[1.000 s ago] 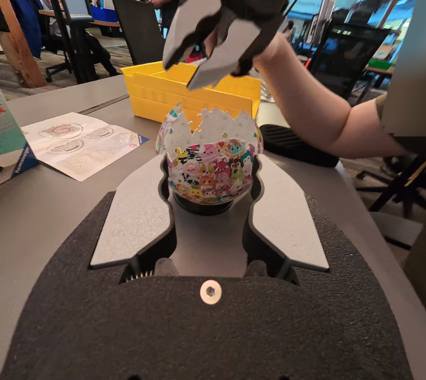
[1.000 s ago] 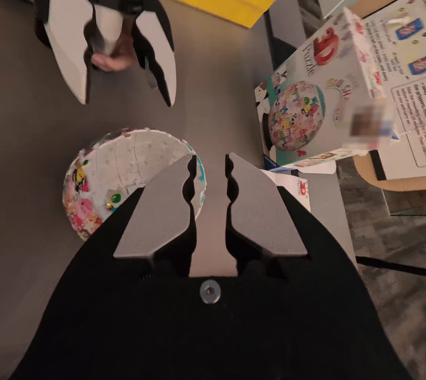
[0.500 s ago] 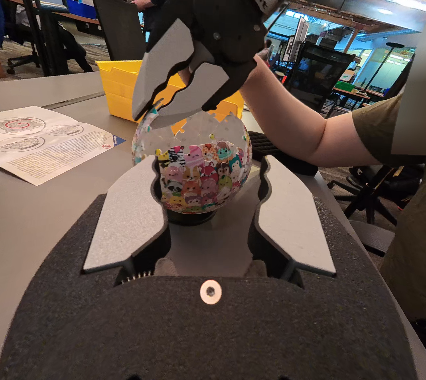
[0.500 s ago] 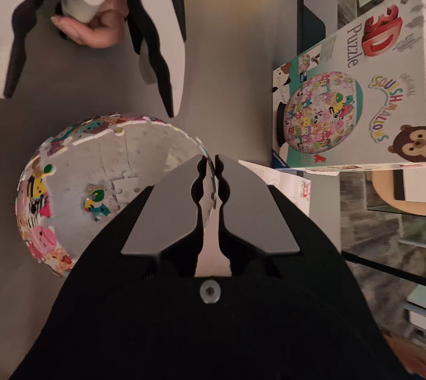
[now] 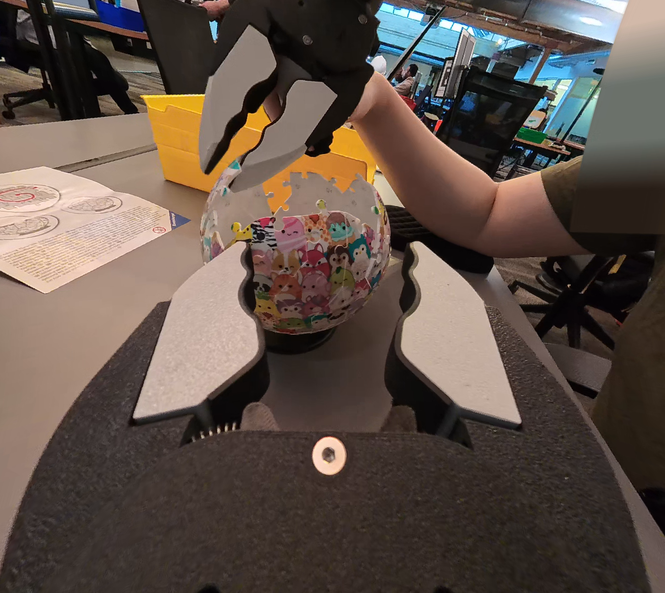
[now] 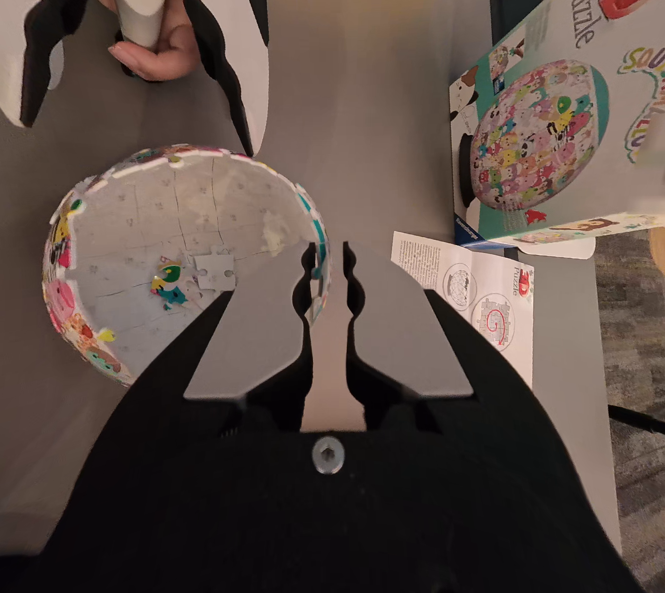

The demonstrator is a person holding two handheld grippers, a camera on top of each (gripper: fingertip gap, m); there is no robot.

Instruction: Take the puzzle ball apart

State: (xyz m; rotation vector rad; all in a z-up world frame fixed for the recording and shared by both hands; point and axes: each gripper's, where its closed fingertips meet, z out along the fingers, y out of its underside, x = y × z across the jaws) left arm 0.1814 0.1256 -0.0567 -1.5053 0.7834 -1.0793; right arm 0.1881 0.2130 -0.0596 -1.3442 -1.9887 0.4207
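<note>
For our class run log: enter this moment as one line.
colourful half-open puzzle ball on stand | left gripper open around it | right gripper straddling rim, not shut

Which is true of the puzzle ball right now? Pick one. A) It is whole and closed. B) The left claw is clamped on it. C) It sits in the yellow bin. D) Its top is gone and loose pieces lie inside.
D: the puzzle ball is an open shell with a jagged rim, and a few loose pieces lie on its pale inside.

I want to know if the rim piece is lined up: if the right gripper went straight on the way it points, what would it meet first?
Probably the puzzle ball: the right gripper has its jaws straddling the ball's teal rim.
</note>
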